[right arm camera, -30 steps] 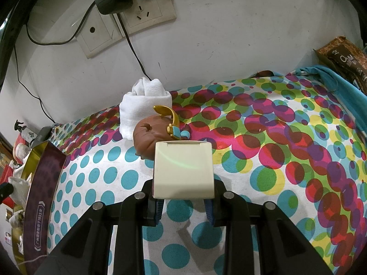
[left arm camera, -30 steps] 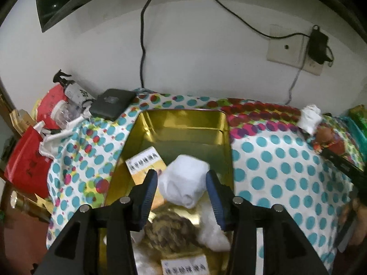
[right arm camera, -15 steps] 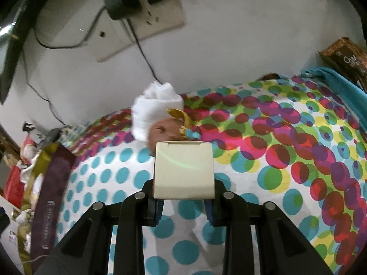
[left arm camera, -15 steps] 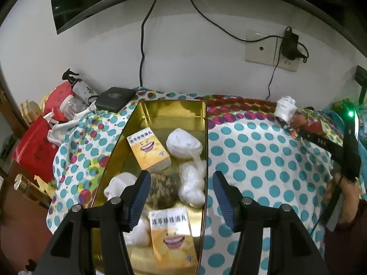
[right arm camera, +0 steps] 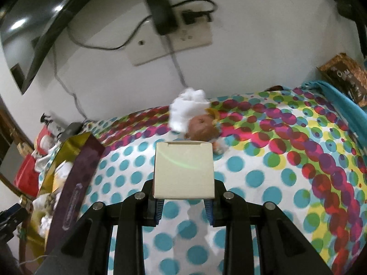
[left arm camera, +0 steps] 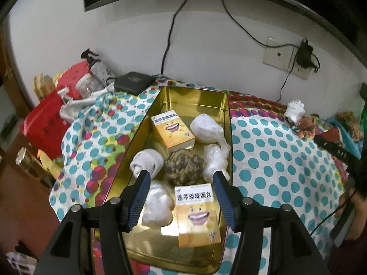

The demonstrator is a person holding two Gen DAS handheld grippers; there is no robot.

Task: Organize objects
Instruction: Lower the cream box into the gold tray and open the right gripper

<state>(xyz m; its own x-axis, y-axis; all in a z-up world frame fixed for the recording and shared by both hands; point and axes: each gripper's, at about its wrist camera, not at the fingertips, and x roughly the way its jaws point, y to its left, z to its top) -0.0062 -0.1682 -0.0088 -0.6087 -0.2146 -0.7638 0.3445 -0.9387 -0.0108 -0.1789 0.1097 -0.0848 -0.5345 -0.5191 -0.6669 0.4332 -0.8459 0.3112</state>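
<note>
My left gripper (left arm camera: pixel 181 181) is open and empty, above the near end of a gold tin (left arm camera: pixel 197 95). The tin holds two yellow medicine boxes (left arm camera: pixel 173 131), rolled white socks (left arm camera: pixel 206 128), a brown woven ball (left arm camera: pixel 184 167) and crumpled white plastic. My right gripper (right arm camera: pixel 183 204) is shut on a small cream box (right arm camera: pixel 183 169), held above the dotted cloth. Beyond it lie a rolled white sock (right arm camera: pixel 187 110) and a brown round toy (right arm camera: pixel 201 128). The tin also shows at the left of the right wrist view (right arm camera: pixel 75 167).
The dotted tablecloth (left arm camera: pixel 270 160) covers the table. A black device (left arm camera: pixel 134 82), spray bottles and red bags (left arm camera: pixel 45 119) crowd the back left. A wall socket with charger (right arm camera: pixel 165 18) and cables hang behind. Snack packets (right arm camera: pixel 344 75) lie at the far right.
My left gripper let go of the white sock into the tin, then opened wider and drew back and up. My right gripper pulled back from the sock and toy, still holding the cream box.
</note>
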